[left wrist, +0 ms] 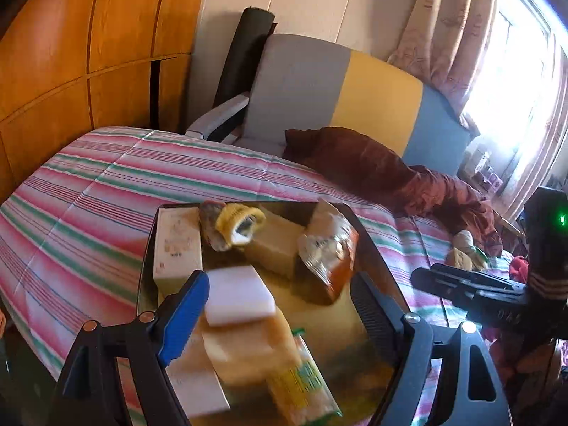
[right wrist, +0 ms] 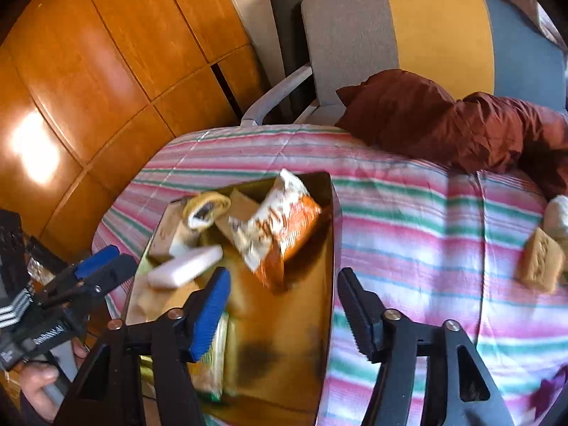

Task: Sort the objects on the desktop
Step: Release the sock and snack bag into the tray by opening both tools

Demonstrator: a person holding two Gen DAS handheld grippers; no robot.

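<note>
A dark glossy tray point(left wrist: 369, 234) lies on the striped bed and holds a white carton point(left wrist: 174, 245), a yellow knitted piece point(left wrist: 241, 223), a brown box point(left wrist: 277, 245), an orange snack bag point(left wrist: 330, 248) and a yellow-green packet point(left wrist: 301, 383). My left gripper point(left wrist: 280, 298) is open over the tray. A white block point(left wrist: 241, 294) lies on the pile beside its blue finger, not squeezed. My right gripper point(right wrist: 284, 309) is open above the tray point(right wrist: 332, 213) with nothing between its fingers. The snack bag point(right wrist: 280, 227) leans tilted just beyond it. The left gripper point(right wrist: 106, 262) shows at the left edge.
The pink, green and white striped bedspread point(right wrist: 426, 220) spreads around the tray. A dark red pillow point(right wrist: 443, 120) lies at the back. A tan block point(right wrist: 539, 262) sits on the bed at right. Behind stand a grey-yellow-blue chair point(left wrist: 337, 85) and a wooden wardrobe point(left wrist: 88, 53).
</note>
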